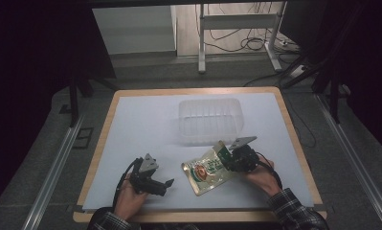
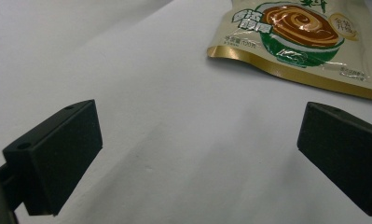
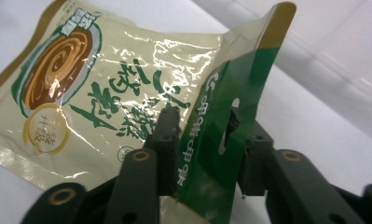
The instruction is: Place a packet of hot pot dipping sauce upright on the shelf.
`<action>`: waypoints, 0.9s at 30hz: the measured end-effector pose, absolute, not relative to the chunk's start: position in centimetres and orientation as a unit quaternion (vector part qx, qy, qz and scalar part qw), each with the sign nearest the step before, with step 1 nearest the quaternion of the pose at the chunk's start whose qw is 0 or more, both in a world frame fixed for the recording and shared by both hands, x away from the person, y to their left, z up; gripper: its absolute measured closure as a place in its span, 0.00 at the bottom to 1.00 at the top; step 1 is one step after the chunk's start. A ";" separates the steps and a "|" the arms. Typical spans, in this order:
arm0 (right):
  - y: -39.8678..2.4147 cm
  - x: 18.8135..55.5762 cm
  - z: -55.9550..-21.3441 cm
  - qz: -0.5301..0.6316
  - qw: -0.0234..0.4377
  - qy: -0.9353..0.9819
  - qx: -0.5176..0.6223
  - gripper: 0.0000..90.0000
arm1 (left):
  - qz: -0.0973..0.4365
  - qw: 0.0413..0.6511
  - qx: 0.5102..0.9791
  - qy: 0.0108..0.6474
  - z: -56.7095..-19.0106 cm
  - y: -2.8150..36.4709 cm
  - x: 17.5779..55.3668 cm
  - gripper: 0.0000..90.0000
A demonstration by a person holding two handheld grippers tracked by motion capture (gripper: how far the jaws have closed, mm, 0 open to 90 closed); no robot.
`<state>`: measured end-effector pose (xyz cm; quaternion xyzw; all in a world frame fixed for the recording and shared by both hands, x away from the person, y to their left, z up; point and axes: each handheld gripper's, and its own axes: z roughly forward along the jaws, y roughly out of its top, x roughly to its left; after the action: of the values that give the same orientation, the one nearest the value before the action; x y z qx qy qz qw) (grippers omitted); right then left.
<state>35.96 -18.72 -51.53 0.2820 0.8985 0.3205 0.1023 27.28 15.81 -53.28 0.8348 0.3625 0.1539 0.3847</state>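
Observation:
A cream and green snack packet [image 1: 205, 173] with a brown swirl picture lies on the white sheet near the front, right of centre. Its green top edge is bent upward. My right gripper [image 1: 225, 161] comes in from the right and is shut on that green flap; in the right gripper view the packet [image 3: 104, 93] has its flap pinched between the two pads of the right gripper [image 3: 200, 122]. My left gripper [image 1: 165, 184] rests low on the sheet to the packet's left, apart from it. The left gripper [image 2: 197, 125] stands open with nothing between its jaws, and the packet [image 2: 295, 32] lies ahead of it.
A clear plastic tub [image 1: 210, 120] stands upright behind the packet near the sheet's middle; its wall [image 3: 342, 46] is close beyond the raised flap. The white sheet [image 1: 140, 124] covers a wooden table with a rim [image 1: 294, 139]. Desk legs and cables are on the floor beyond.

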 end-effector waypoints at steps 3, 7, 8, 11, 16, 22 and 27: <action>-18.5 35.8 -51.3 0.323 0.097 0.897 0.284 0.91 | 0.154 0.385 0.835 0.362 -53.3 15.8 27.3 0.00; -18.4 35.9 -50.9 0.326 0.087 0.893 0.297 0.98 | 0.154 0.385 0.835 0.362 -53.3 15.8 27.3 0.00; -18.4 35.9 -50.8 0.326 0.084 0.892 0.302 0.98 | 0.154 0.385 0.835 0.362 -53.3 15.8 27.3 0.00; -18.6 36.0 -50.5 0.333 0.074 0.887 0.310 0.98 | 0.154 0.385 0.835 0.362 -53.3 15.8 27.3 0.00; -18.9 36.0 -50.0 0.350 0.067 0.881 0.313 0.98 | 0.155 0.384 0.836 0.361 -53.2 15.8 27.2 0.00; -19.2 36.0 -48.7 0.371 0.039 0.868 0.329 0.99 | 0.156 0.384 0.835 0.362 -53.2 15.8 27.2 0.00; -19.0 36.0 -47.7 0.374 0.033 0.867 0.328 0.99 | 0.158 0.385 0.834 0.362 -53.2 15.8 27.2 0.00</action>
<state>35.96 -19.02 -47.67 0.3283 0.8669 0.3736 0.0331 27.21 15.80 -53.20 0.8342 0.3623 0.1577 0.3846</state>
